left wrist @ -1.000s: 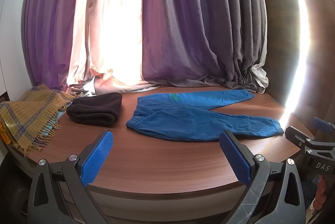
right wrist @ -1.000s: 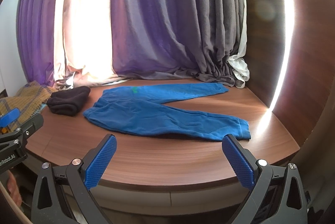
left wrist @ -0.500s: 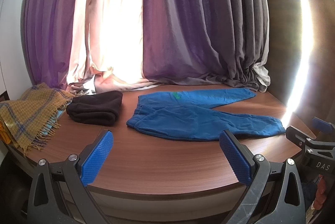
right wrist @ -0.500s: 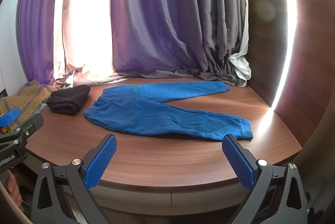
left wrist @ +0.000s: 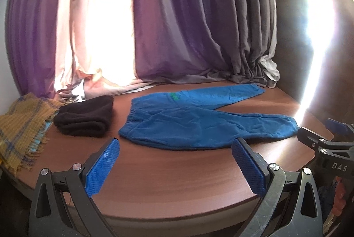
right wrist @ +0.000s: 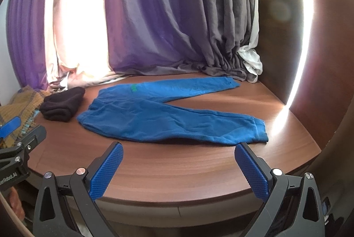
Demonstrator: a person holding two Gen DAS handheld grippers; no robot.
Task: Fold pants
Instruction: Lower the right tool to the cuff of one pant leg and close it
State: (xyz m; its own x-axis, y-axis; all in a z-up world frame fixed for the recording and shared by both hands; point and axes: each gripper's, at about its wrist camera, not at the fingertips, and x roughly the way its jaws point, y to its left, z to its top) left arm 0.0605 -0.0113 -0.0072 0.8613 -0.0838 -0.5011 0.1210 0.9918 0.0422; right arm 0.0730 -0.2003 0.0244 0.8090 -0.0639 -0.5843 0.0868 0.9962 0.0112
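Blue pants (left wrist: 194, 121) (right wrist: 163, 117) lie flat on the brown wooden table (left wrist: 177, 175) (right wrist: 177, 168), waistband to the left, both legs spread toward the right. A small green tag (left wrist: 174, 96) marks the far leg near the waist. My left gripper (left wrist: 174, 167) hovers open over the table's near edge, short of the waistband and near leg. My right gripper (right wrist: 179, 167) is open too, just in front of the near leg and its cuff (right wrist: 258, 130). Nothing sits between either pair of blue pads.
A folded dark garment (left wrist: 86, 117) (right wrist: 63, 107) lies left of the pants. A yellow plaid blanket (left wrist: 21, 126) (right wrist: 24, 104) drapes over the table's left edge. Purple and grey curtains (left wrist: 188, 26) pool along the back. A wooden wall (right wrist: 320, 59) closes the right side.
Both grippers have moved forward toward the table, so the pants look larger and closer. The pants lie as before, and both grippers stay open.
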